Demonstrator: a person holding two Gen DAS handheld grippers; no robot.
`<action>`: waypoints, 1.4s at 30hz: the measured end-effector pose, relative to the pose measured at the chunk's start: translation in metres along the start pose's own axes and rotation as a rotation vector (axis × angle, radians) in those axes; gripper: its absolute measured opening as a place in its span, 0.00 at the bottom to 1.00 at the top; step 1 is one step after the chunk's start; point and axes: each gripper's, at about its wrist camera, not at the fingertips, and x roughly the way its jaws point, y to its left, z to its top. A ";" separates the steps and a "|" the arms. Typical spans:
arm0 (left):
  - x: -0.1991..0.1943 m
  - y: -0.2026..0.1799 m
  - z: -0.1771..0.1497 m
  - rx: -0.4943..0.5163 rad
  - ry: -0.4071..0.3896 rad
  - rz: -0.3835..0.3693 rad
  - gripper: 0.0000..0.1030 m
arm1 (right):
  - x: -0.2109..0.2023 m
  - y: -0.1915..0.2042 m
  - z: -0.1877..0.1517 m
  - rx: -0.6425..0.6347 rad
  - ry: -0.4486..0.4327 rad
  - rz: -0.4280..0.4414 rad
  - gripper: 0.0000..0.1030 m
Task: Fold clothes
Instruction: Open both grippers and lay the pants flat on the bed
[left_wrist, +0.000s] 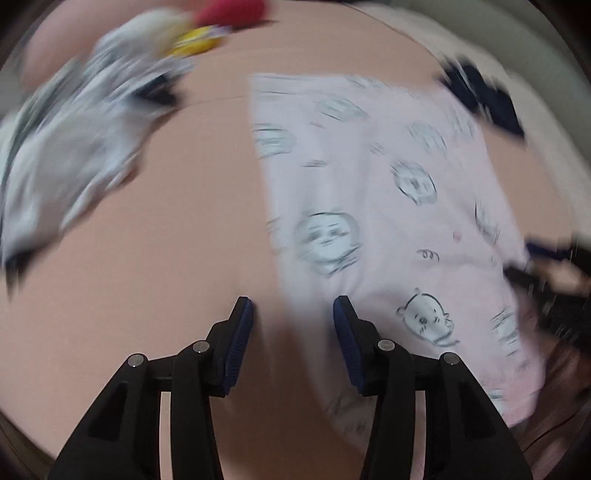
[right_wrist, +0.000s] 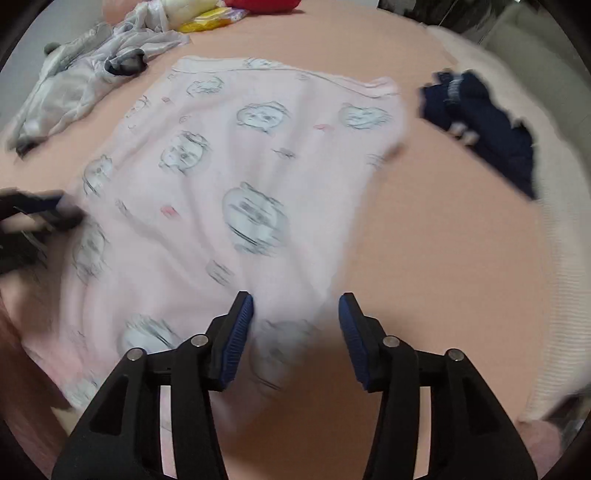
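Peach sheet (right_wrist: 424, 240) lying under pink garment (right_wrist: 236, 177), grey clothes (right_wrist: 74, 88) and navy item (right_wrist: 487, 122) lying apart, left gripper (left_wrist: 293, 308) and right gripper (right_wrist: 296, 306) hovering over garment edges, jaws apart.

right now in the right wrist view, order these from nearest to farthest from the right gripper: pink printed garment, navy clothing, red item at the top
1. pink printed garment: right at the right gripper, its near edge between the open fingers.
2. navy clothing: off to the right, midway up the bed.
3. red item: far edge, top centre.
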 end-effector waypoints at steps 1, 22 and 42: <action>-0.010 0.006 -0.005 -0.047 -0.021 -0.028 0.45 | -0.001 -0.002 -0.004 0.004 0.010 -0.014 0.49; -0.025 -0.014 -0.080 -0.138 0.011 -0.123 0.43 | -0.020 0.016 -0.075 0.062 0.073 0.221 0.57; -0.021 0.026 -0.103 -0.462 0.015 -0.332 0.40 | -0.009 0.020 -0.093 0.003 0.066 0.140 0.61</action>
